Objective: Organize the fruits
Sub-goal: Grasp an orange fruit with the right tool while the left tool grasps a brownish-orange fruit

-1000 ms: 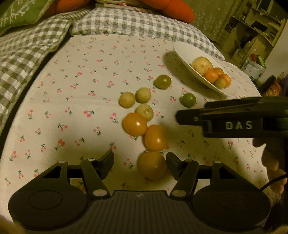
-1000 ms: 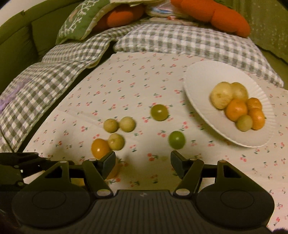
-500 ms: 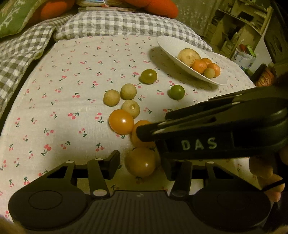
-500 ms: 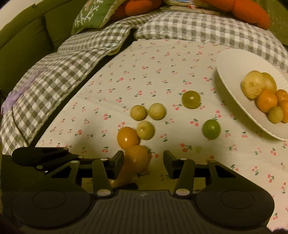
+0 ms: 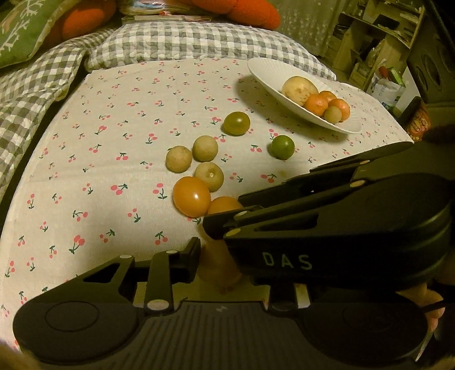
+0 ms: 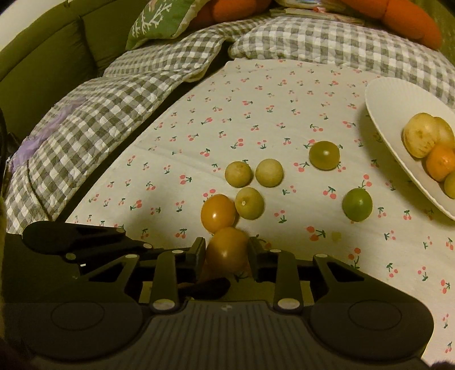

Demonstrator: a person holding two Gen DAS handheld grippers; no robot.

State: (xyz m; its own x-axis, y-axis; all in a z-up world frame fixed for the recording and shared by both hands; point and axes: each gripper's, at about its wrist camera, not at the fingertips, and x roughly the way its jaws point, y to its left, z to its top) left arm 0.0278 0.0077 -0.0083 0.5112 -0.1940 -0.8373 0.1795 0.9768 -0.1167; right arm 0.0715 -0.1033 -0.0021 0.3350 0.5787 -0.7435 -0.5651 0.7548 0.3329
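Note:
Loose fruits lie on a cherry-print cloth: an orange tomato point(image 6: 218, 213), three pale round fruits point(image 6: 249, 203), an olive-green one point(image 6: 324, 155) and a green one point(image 6: 357, 205). A white plate point(image 6: 389, 113) at the right holds several fruits. My right gripper point(image 6: 226, 254) is shut on a second orange tomato point(image 6: 227, 253) on the cloth. In the left wrist view the right gripper point(image 5: 327, 227) crosses in front and hides the right finger of my left gripper point(image 5: 219, 264), which has a third orange fruit point(image 5: 219, 267) by its left finger point(image 5: 190, 257).
Checked grey cushions point(image 6: 119, 94) border the cloth at the left and back. A green pillow point(image 6: 162, 20) and orange cushions point(image 6: 403, 17) lie behind. Shelves and bags point(image 5: 378, 57) stand at the far right in the left wrist view.
My right gripper moved left across the left gripper's view and its fingers closed on the orange tomato. The left gripper stayed over the nearest orange fruit.

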